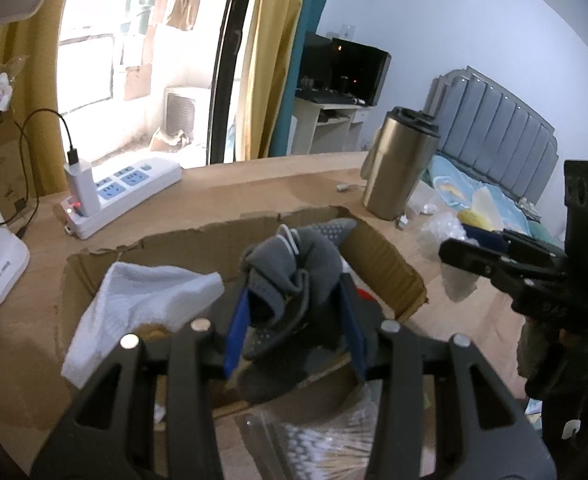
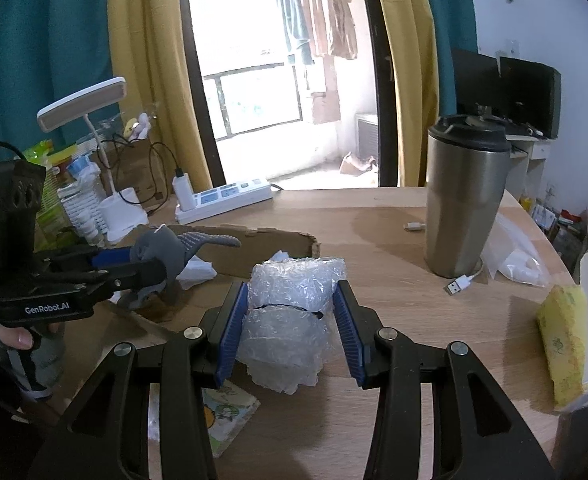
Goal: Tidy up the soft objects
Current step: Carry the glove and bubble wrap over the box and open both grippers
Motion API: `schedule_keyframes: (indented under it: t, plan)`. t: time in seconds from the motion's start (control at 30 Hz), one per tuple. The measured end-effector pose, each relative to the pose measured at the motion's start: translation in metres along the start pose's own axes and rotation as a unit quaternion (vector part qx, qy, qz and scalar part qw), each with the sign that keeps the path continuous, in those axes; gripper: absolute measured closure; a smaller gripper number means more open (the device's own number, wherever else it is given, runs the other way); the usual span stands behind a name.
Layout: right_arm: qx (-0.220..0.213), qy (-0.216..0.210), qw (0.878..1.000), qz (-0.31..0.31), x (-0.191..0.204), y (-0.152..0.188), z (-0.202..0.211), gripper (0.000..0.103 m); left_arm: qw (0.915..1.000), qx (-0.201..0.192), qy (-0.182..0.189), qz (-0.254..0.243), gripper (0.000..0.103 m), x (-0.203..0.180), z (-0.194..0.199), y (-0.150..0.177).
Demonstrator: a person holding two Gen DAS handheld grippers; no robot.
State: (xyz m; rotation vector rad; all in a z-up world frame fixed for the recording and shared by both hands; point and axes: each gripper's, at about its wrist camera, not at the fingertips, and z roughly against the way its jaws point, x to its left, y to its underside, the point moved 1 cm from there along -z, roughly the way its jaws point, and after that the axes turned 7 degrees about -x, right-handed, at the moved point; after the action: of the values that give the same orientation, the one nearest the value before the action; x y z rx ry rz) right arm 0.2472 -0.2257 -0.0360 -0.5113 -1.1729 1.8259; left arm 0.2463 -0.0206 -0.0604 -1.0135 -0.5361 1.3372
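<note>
A grey dotted glove (image 1: 294,256) is bunched between the blue pads of my left gripper (image 1: 294,292), which is shut on it above an open cardboard box (image 1: 390,256). A white towel (image 1: 146,300) lies in the box's left part. In the right wrist view a crumpled bundle of bubble wrap (image 2: 290,320) sits between the pads of my right gripper (image 2: 292,292), which is shut on it over the wooden table, right of the box (image 2: 262,248). My left gripper (image 2: 150,268) and the glove (image 2: 174,248) show at the left there.
A steel tumbler (image 2: 462,200) stands on the table to the right, with a USB plug (image 2: 458,282) and a clear plastic bag (image 2: 514,252) beside it. A yellow sponge (image 2: 562,340) lies at the right edge. A power strip (image 1: 122,192) and a lamp base (image 2: 122,212) sit behind the box.
</note>
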Motion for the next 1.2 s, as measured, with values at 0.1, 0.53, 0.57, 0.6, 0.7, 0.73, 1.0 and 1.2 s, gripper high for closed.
schedule_keyframes:
  t: [0.1, 0.53, 0.57, 0.6, 0.7, 0.73, 1.0, 1.2]
  plan:
    - [0.002, 0.003, 1.000, -0.001, -0.002, 0.000, -0.003, 0.057, 0.9999, 0.008, -0.005, -0.005, 0.051, 0.000, -0.007, 0.003]
    - [-0.002, -0.009, 1.000, -0.003, 0.004, -0.009, -0.020, 0.057, 0.9999, -0.005, 0.012, 0.003, 0.027, 0.010, -0.001, -0.001]
    - [-0.002, -0.011, 1.000, -0.002, 0.006, -0.010, -0.021, 0.057, 0.9999, -0.007, 0.011, 0.005, 0.026, 0.012, 0.001, -0.002]
    - [-0.001, -0.014, 1.000, -0.001, 0.008, -0.010, -0.023, 0.057, 0.9999, -0.009, 0.009, 0.008, 0.026, 0.013, 0.003, -0.002]
    - [0.002, -0.019, 1.000, 0.002, 0.012, -0.011, -0.030, 0.057, 0.9998, -0.011, 0.006, 0.013, 0.026, 0.018, 0.006, -0.001]
    - [0.005, -0.020, 1.000, 0.002, 0.014, -0.011, -0.033, 0.057, 0.9998, -0.012, 0.004, 0.015, 0.026, 0.020, 0.007, -0.001]
    - [0.011, -0.026, 1.000, 0.006, 0.020, -0.015, -0.048, 0.057, 0.9994, -0.015, -0.003, 0.030, 0.026, 0.034, 0.014, 0.005]
    - [0.032, 0.002, 0.999, 0.012, 0.022, -0.013, -0.063, 0.049, 0.9991, -0.020, -0.006, 0.037, 0.026, 0.040, 0.019, 0.008]
